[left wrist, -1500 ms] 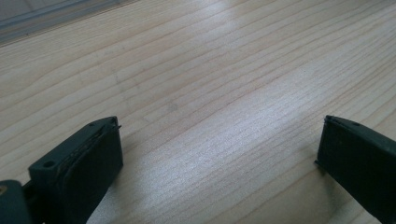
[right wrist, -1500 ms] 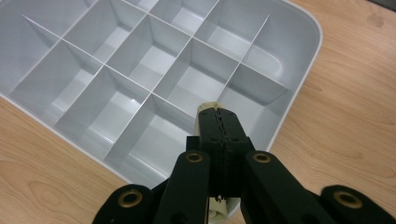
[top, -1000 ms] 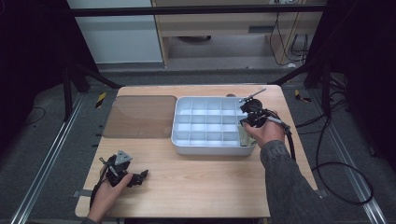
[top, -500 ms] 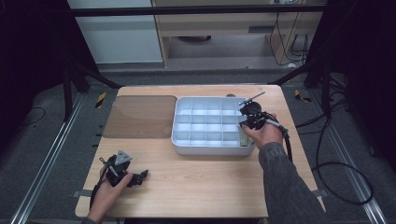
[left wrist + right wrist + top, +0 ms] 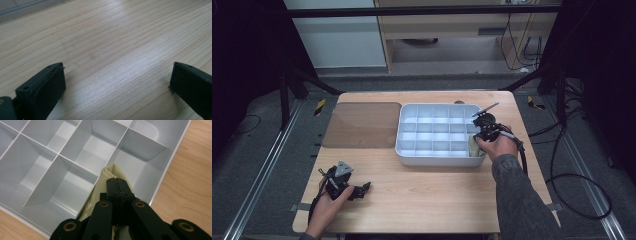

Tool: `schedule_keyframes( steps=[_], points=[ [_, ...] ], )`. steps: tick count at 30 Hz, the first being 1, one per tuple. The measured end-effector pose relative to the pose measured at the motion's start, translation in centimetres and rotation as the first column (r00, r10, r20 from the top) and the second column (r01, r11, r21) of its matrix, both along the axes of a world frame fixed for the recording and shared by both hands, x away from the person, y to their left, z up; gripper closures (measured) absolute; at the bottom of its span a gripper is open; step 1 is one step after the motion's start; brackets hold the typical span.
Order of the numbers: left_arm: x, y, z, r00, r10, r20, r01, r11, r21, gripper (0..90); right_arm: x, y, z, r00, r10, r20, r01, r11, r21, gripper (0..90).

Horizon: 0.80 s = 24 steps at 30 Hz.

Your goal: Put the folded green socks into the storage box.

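Note:
A white compartment tray [image 5: 432, 161] stands on the wooden table, right of centre. My right gripper [image 5: 478, 140] hangs over the tray's near right corner, shut on a folded beige cloth [image 5: 473, 146]. In the right gripper view the jaws [image 5: 117, 181] are pressed together on the cloth [image 5: 96, 195], which hangs down along a divider into a corner compartment of the tray [image 5: 165, 177]. My left gripper [image 5: 362, 189] rests low over the table at the near left. It is open with nothing between its fingers, and only bare wood shows between the jaws [image 5: 117, 80].
A brown translucent mat [image 5: 362, 125] lies flat on the table left of the tray. Several tray compartments hold nothing. The right gripper's cable [image 5: 557, 175] trails off the table's right edge. Dark frame legs and rails surround the table.
My right gripper has sunk a little with the cloth, lower into the tray's near right corner. The left gripper has stayed where it was.

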State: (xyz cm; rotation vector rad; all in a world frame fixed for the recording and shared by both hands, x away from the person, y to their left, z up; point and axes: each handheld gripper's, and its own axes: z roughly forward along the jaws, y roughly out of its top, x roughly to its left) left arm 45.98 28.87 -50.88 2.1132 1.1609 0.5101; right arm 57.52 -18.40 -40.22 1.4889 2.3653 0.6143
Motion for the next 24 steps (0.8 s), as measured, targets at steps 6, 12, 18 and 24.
schedule_keyframes(
  steps=[6, 12, 18, 24],
  points=[
    [0.0, 0.0, 0.0, 1.0000, 0.000, 0.000, 0.000, 1.0000, 0.001, 0.0, -0.1, 0.0, -0.4, 0.9999, 0.007, -0.012, -0.007, 1.0000, 0.000, 90.0],
    [0.0, 0.0, 0.0, 1.0000, -0.001, 0.000, 0.001, 1.0000, 0.001, 0.0, -0.1, -0.2, -1.0, 0.9994, 0.006, -0.035, -0.006, 1.0000, 0.005, 90.0],
    [0.0, 0.0, 0.0, 1.0000, -0.001, 0.000, 0.001, 1.0000, 0.001, 0.0, -0.2, -0.3, -1.4, 0.9991, 0.014, -0.041, -0.014, 0.9998, 0.014, 90.0],
    [0.0, 0.0, 0.0, 1.0000, -0.001, 0.000, 0.001, 1.0000, 0.001, 0.0, -0.4, -0.4, -1.1, 0.9997, 0.006, -0.024, -0.006, 0.9998, 0.021, 90.0]
  ],
)
